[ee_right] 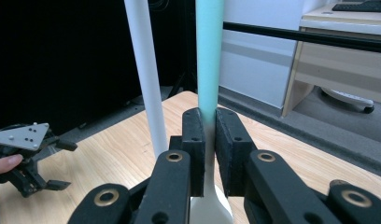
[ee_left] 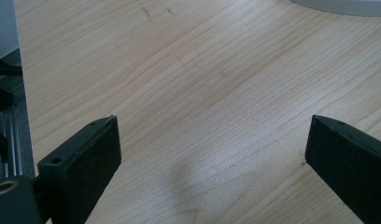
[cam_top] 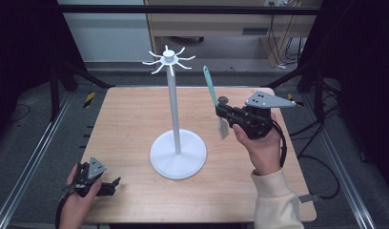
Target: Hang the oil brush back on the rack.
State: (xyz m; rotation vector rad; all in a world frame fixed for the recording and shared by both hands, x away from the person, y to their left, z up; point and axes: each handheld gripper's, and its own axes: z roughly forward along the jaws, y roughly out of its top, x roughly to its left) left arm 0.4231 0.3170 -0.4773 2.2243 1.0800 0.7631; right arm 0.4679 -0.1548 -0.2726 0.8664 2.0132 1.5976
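A white stand [cam_top: 177, 119] with a round base and several hooks at its top rises from the middle of the wooden table [cam_top: 130, 114]. My right gripper [cam_top: 222, 110] is held above the table to the right of the pole, shut on a utensil [cam_top: 213, 90] with a teal handle that points up and a white blade hanging below the jaws. In the right gripper view the teal handle [ee_right: 209, 56] runs up from between the two pads [ee_right: 194, 135], with the pole [ee_right: 144, 74] just left of it. My left gripper [cam_top: 115, 185] rests at the table's front left corner, open, with only bare wood [ee_left: 212, 121] between its jaws.
The stand's round base [cam_top: 178, 155] takes up the table's middle. A wooden cabinet [cam_top: 221, 24] and cables stand beyond the far edge. Black frame bars flank the table on both sides. The stand's base edge [ee_left: 347, 5] shows at the top of the left gripper view.
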